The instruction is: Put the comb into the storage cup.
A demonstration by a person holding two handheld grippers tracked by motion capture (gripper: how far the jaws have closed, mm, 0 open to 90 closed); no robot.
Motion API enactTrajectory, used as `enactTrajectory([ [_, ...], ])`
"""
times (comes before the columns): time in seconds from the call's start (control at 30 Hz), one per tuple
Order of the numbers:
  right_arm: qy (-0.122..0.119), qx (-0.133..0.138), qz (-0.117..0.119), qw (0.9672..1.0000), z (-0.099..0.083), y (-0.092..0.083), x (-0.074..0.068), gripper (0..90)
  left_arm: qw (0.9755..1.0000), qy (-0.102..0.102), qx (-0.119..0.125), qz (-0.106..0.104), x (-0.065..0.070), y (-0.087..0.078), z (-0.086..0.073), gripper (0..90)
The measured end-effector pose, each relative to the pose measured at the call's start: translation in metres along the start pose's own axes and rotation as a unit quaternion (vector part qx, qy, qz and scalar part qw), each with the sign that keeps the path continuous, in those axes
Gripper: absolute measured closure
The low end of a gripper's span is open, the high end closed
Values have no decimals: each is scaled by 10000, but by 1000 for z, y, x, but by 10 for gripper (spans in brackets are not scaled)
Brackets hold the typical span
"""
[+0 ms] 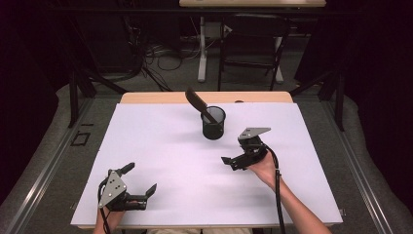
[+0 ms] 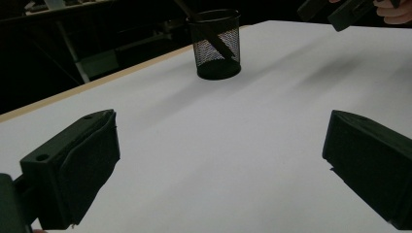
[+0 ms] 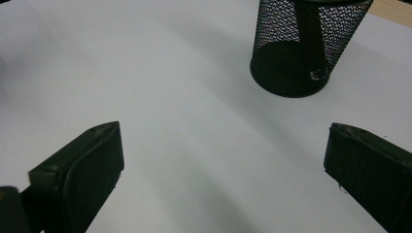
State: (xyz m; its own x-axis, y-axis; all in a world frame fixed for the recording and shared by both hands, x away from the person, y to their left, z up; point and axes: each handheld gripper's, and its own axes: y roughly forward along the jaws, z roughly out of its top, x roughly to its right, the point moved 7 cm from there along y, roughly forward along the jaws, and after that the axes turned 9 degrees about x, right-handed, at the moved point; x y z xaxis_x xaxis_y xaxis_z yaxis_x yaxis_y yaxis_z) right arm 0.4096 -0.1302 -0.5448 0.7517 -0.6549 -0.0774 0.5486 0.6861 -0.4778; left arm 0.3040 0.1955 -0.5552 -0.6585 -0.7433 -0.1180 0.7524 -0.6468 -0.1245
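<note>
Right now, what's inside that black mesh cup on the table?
One long dark flat object stands in the mesh cup, leaning so its upper end sticks out over the rim. Through the mesh its lower end reaches the bottom. I cannot tell what it is; nothing else shows inside.

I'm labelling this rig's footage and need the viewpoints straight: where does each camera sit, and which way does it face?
High view: fixed above the person's side, looking forward and down on the white table; both forearms, the left gripper and right gripper show.
Left gripper view: rides the left gripper, looking across the table at the mesh cup; its open jaws show, the other gripper top right.
Right gripper view: rides the right gripper, looking down at the cup; open jaws show.
Shared: all see the cup and the dark utensil.
</note>
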Motion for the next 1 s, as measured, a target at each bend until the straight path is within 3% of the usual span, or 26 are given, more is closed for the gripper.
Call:
enactTrajectory([
  [0.4,-55,-124,-93,9999,-13,-14,-1,0,10000,1,-17,-10,0,-1,-1,1],
  [0.8,-53,10,-180,9998,-25,-39,-4,0,10000,1,-33,-19,-1,-2,-2,2],
  [1.0,-92,58,-159,9998,-32,-50,-12,0,10000,-12,-44,-3,0,-1,-2,1],
])
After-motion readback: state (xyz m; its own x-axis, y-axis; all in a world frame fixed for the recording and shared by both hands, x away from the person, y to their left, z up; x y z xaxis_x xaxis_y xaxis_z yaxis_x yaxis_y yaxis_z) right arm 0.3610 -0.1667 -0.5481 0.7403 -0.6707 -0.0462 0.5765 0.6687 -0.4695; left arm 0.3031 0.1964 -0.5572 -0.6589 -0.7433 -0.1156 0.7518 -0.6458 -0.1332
